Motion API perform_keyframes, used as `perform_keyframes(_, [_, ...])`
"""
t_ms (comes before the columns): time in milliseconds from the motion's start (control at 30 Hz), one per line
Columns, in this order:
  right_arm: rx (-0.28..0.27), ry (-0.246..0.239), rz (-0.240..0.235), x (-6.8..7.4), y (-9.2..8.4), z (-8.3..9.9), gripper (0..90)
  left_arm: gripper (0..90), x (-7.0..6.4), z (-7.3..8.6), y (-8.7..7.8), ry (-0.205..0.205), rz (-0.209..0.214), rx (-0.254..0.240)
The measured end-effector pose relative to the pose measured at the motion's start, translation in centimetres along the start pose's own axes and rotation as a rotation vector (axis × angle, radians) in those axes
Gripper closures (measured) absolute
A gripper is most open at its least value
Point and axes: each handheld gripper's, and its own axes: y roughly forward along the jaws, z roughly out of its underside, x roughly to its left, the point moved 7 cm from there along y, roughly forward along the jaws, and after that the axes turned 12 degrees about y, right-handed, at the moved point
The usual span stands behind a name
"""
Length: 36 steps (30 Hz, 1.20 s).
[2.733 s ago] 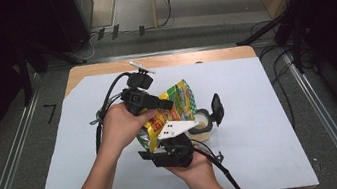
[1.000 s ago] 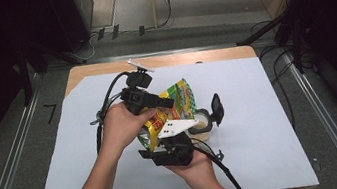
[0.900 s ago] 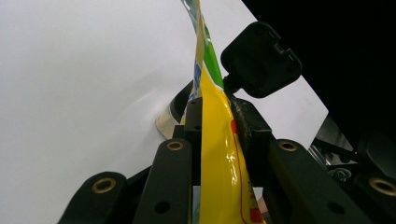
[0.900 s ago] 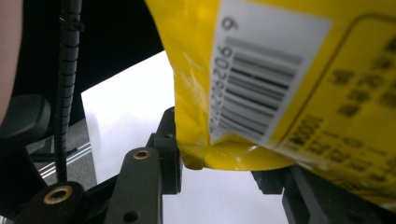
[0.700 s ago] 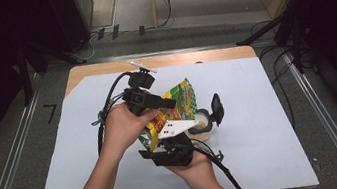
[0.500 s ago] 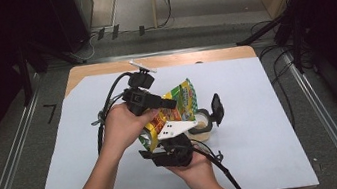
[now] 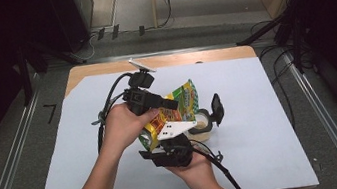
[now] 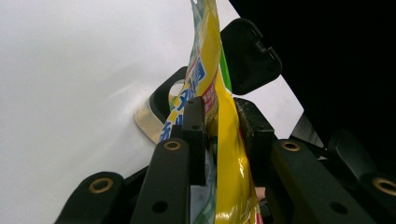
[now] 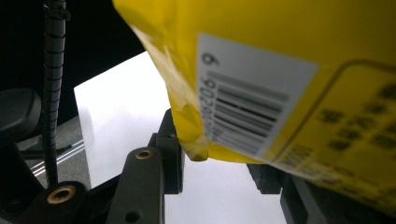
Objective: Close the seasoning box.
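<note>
Snack pouch point(image 7: 178, 104) is held tilted above the open-lidded container point(image 7: 202, 124) on the white table point(image 7: 270, 109), pinched by the left gripper point(image 8: 219, 126) and steadied underneath by the right gripper point(image 9: 217, 163), apparently for pouring.

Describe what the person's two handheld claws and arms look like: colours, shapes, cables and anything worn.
Both claws are black. The left claw has blocky jaws with brass-coloured rivets, a small grey plate on top and black cables looping off behind the hand. The right claw carries a white three-cornered plate with dark dots and trails a black ribbed cable toward the table's near edge. The forearms are bare: no sleeves or gloves are visible.
</note>
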Motion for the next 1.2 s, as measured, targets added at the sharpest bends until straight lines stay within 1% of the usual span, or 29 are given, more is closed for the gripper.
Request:
perform_keyframes(167, [0.001,-0.003,0.001,-0.02,0.02,-0.02,63.3,76.0,0.11,0.02,-0.02,0.0,0.006,0.0])
perform_keyframes(500, [0.005,-0.011,0.007,0.01,-0.04,-0.04,63.3,76.3,0.3,0.06,-0.04,-0.014,0.017,-0.002])
perform_keyframes(1200, [0.003,-0.014,0.009,0.03,0.06,0.02,63.3,75.8,0.2,0.09,-0.02,-0.022,0.021,0.0])
